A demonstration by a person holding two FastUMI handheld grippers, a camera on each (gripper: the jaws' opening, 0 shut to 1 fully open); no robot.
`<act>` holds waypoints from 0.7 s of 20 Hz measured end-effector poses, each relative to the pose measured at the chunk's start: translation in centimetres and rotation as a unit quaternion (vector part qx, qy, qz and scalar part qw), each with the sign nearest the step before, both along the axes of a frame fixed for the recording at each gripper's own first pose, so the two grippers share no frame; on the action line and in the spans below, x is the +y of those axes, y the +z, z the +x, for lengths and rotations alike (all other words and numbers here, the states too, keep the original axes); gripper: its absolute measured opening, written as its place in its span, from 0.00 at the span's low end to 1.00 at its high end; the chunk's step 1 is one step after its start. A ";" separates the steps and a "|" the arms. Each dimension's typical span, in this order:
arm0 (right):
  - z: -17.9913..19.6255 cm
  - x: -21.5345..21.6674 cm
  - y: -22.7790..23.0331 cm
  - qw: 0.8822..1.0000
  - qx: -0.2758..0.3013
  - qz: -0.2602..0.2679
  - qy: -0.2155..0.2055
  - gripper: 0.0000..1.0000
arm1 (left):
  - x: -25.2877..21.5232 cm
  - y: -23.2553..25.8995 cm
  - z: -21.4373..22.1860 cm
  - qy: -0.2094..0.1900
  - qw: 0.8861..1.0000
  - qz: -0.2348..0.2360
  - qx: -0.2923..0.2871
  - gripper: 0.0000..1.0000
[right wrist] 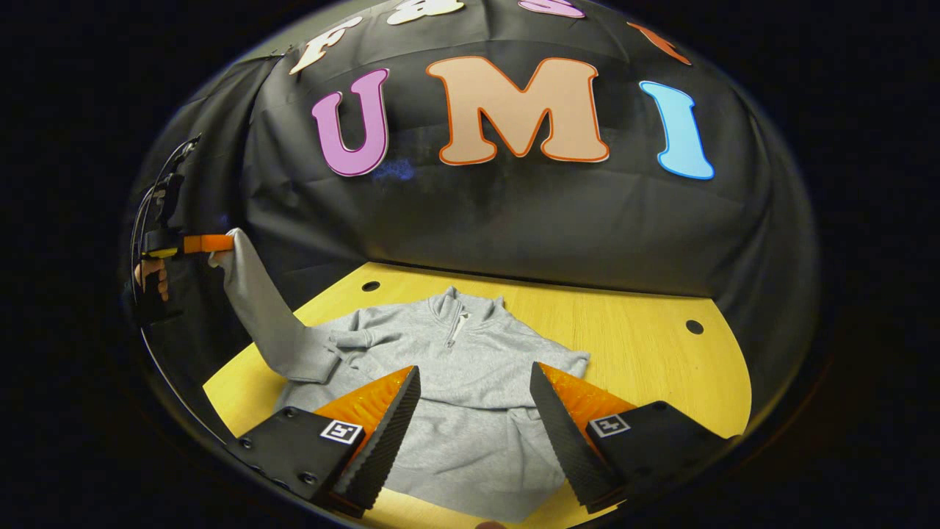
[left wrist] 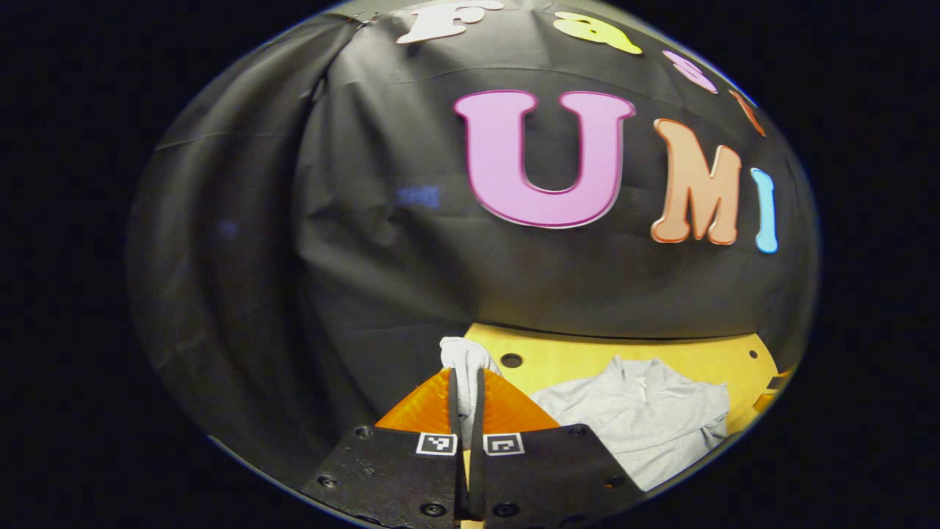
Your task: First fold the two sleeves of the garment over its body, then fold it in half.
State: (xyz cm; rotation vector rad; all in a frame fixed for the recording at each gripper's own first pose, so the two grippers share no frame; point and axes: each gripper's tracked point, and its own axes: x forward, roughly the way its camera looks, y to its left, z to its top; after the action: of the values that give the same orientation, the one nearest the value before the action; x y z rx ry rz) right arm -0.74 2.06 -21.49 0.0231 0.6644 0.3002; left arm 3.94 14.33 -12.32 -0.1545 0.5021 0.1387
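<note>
**On the tabletop: first sleeve lifted, no fold finished**

At the middle of the yellow tabletop (right wrist: 646, 323) lies the grey garment (right wrist: 470, 397), collar toward twelve o'clock, short zip at the neck. The left gripper (left wrist: 467, 400) has its fingers pinched shut on one sleeve (right wrist: 257, 308), raised off at nine o'clock in the right gripper view. The right gripper (right wrist: 474, 411) hovers over the body, fingers spread wide, holding nothing. Judging by this, the sleeve folds and the halving remain.
</note>
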 end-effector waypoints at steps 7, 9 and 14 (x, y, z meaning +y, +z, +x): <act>-1.3 -3.5 0.1 1.000 0.001 -0.006 -0.025 0.96 | -11.2 1.3 3.7 -0.095 0.995 -0.026 -0.022 0.00; -1.8 -4.6 0.0 0.999 0.005 -0.010 -0.033 0.96 | -14.3 1.3 4.2 -0.120 0.992 -0.033 -0.023 0.00; -3.1 -7.7 -0.1 0.998 0.011 -0.015 -0.058 0.91 | -22.1 1.1 5.4 -0.179 0.982 -0.054 -0.023 0.00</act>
State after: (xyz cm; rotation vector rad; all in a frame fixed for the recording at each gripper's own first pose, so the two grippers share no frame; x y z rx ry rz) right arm -3.83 -5.65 -21.63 0.0367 0.6874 0.1777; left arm 9.32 -7.73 -11.18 -0.1713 0.4835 -0.2444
